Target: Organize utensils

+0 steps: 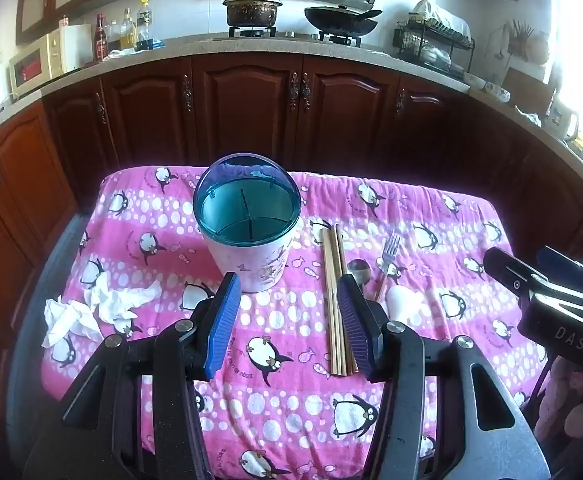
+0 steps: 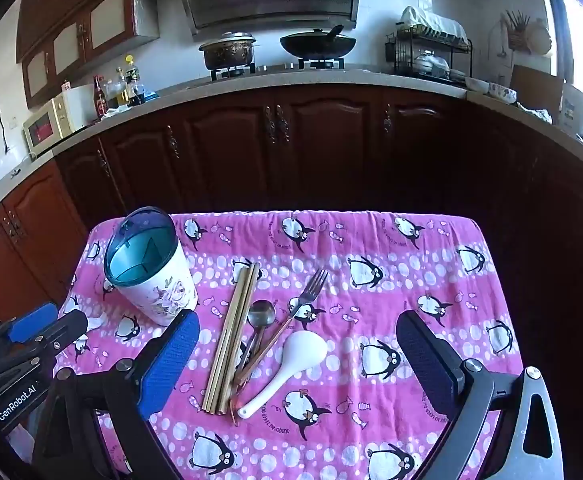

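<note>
One holder [image 2: 151, 268], one bundle of chopsticks [image 2: 231, 336], one fork [image 2: 311, 290], one metal spoon [image 2: 261, 314], one white rice paddle [image 2: 291, 364], two crumpled tissues [image 1: 99, 308].

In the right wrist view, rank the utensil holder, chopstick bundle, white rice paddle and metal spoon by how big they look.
1. Utensil holder, bulkiest by far.
2. Chopstick bundle, the longest item.
3. White rice paddle, shorter than the chopsticks but wider.
4. Metal spoon, smallest; its handle is partly hidden among the other utensils, so its length is unsure.
</note>
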`<state>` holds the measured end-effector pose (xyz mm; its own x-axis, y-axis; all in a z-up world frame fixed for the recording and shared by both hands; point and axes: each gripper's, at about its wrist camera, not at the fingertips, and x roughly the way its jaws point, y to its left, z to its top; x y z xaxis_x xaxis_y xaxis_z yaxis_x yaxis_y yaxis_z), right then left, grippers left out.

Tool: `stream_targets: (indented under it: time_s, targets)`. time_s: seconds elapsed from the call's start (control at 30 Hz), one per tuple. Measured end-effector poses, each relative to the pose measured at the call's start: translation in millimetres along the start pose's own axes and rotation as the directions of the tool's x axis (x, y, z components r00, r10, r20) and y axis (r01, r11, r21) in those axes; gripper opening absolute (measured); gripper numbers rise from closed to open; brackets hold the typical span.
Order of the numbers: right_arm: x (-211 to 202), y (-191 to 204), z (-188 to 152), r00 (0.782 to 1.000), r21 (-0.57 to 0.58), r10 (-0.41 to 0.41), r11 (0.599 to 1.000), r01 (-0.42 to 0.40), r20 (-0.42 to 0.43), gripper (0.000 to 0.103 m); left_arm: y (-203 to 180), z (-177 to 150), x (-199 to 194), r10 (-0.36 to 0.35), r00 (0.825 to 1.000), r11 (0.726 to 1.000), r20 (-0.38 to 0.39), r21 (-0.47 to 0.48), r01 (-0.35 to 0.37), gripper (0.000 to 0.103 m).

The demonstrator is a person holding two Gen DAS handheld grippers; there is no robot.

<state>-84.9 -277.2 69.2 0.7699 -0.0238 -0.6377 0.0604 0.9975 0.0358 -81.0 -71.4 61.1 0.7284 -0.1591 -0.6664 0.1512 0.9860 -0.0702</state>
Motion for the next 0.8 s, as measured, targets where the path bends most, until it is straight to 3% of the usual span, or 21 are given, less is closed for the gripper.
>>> stream_targets:
  time_s: [0.57,0.8]
  targets:
    - [-7,6,2,1.0,0.005,0.002,1.0,-0.002,0.011,0.098,3,5,-2,-0.001,1.0,1.0,0.009,-0.007,0.001,0.05]
    - [5,8,1,1.0,-0.012,-0.005,1.0,0.005,-0.025,0.098,1,6,0,-0.003,1.0,1.0,0.005,-0.005,0.003,0.05]
